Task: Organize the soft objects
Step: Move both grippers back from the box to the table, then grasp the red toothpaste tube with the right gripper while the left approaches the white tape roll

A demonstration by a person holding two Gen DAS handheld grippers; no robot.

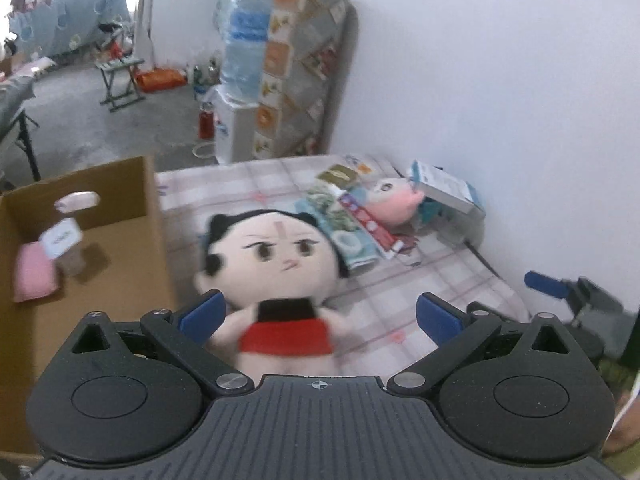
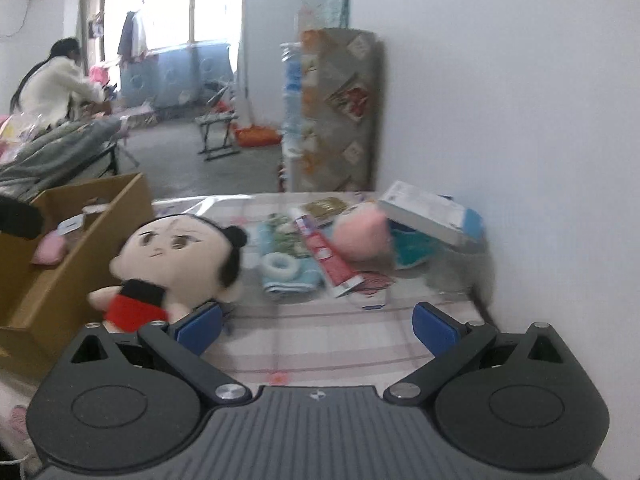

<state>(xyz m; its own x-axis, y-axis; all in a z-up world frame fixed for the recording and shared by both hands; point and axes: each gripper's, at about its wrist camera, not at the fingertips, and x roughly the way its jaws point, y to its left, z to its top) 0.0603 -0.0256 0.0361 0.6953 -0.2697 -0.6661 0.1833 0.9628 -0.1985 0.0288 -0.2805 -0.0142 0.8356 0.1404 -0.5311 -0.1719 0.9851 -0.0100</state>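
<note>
A plush doll with black hair and a red skirt lies on the checked bedsheet, its body between the fingers of my open left gripper. It also shows in the right wrist view, left of my open, empty right gripper. A pink plush lies further back near the wall and shows in the right wrist view too. A cardboard box stands at the left with a pink soft item inside. The right gripper's blue finger shows at the right edge.
A folded towel with a tape roll, a toothpaste tube and a white-blue box lie on the bed. A white wall is at the right. A mattress and a water dispenser stand beyond the bed. A person sits far left.
</note>
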